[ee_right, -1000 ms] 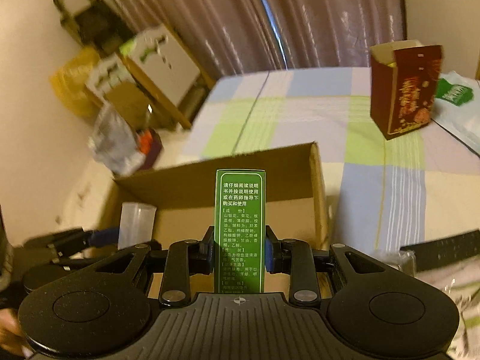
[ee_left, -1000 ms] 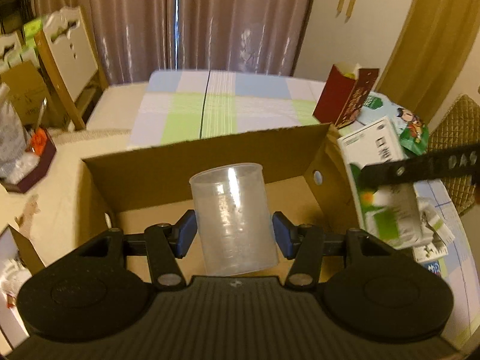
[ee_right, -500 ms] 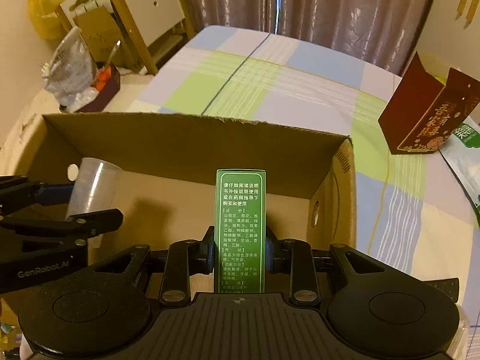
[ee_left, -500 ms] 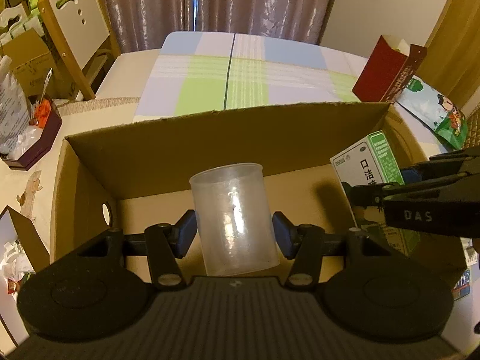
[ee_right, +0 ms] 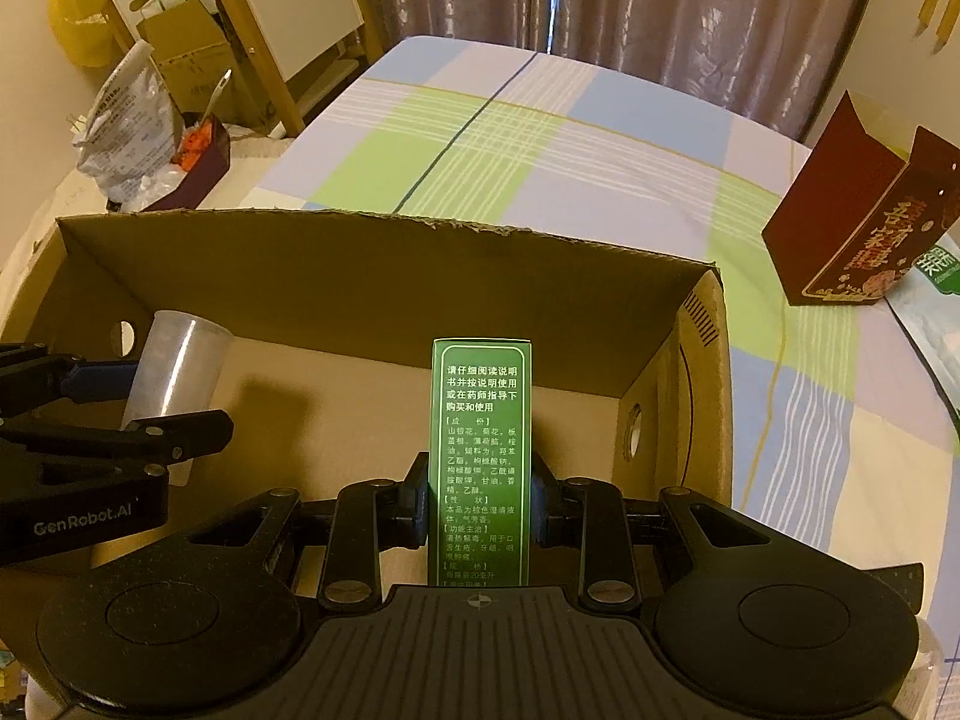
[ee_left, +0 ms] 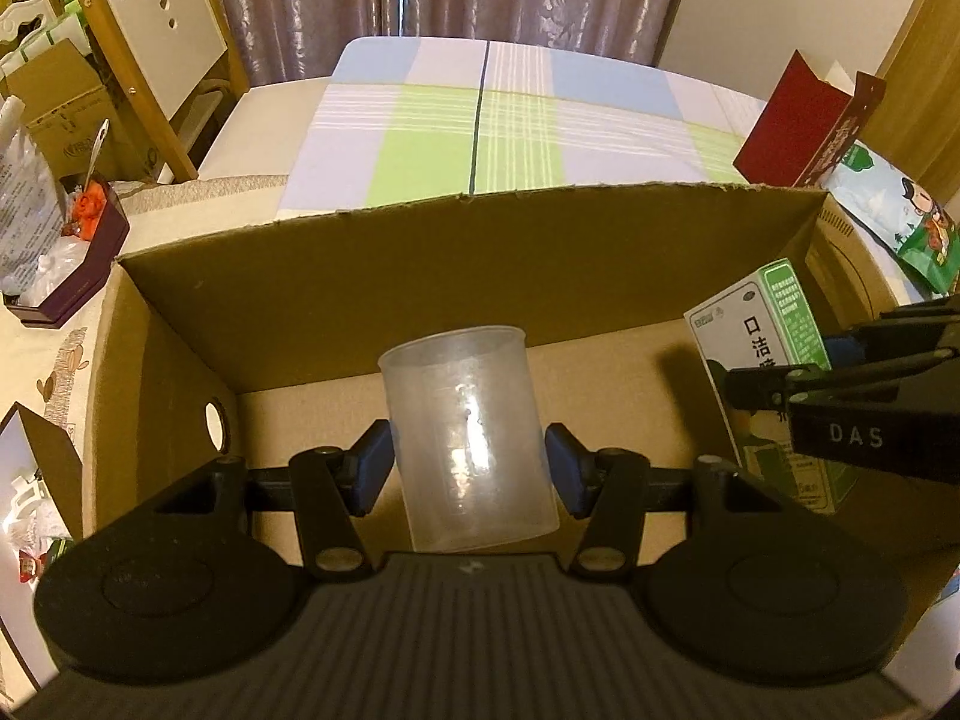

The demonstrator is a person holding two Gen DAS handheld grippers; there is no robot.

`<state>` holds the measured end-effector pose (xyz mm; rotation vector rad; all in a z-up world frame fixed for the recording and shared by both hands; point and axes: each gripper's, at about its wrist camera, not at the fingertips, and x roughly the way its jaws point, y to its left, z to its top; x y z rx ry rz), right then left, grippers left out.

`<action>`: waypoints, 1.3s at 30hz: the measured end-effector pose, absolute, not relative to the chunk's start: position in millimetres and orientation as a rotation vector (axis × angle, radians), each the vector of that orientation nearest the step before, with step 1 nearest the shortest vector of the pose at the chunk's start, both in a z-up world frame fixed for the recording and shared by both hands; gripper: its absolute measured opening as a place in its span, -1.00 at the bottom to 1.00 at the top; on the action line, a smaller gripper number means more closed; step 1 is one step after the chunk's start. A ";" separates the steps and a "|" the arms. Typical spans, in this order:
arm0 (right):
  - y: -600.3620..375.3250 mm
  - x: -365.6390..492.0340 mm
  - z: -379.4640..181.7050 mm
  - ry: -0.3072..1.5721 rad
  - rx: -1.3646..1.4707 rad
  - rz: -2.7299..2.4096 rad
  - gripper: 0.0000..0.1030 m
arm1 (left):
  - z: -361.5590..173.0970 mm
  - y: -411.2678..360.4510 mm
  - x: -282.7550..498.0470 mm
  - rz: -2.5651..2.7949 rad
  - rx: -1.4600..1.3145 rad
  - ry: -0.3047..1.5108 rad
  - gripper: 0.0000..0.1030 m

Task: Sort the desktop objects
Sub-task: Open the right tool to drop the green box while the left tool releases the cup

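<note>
My left gripper (ee_left: 468, 468) is shut on a clear plastic cup (ee_left: 465, 438) and holds it upright inside an open cardboard box (ee_left: 420, 264), over its floor. My right gripper (ee_right: 480, 498) is shut on a green and white medicine box (ee_right: 482, 456), held upright inside the same cardboard box (ee_right: 384, 276), toward its right end. The medicine box (ee_left: 762, 360) and the right gripper show at the right of the left wrist view. The cup (ee_right: 177, 360) and the left gripper show at the left of the right wrist view.
The box stands on a table with a checked cloth (ee_left: 480, 120). A dark red paper bag (ee_right: 858, 240) and a printed snack bag (ee_left: 900, 216) lie to the right of the box. A purple tray (ee_left: 84, 252) and a plastic bag sit to the left. Chairs stand beyond.
Both grippers have moved forward and down into the cardboard box with their objects still held. The box walls now fill more of both views.
</note>
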<state>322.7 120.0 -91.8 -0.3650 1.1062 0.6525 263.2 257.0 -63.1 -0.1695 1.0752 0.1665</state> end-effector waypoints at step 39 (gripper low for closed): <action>107.0 320.7 -103.3 1.190 -0.333 0.652 -0.82 | -67.9 257.5 263.4 0.169 -0.188 1.095 -0.02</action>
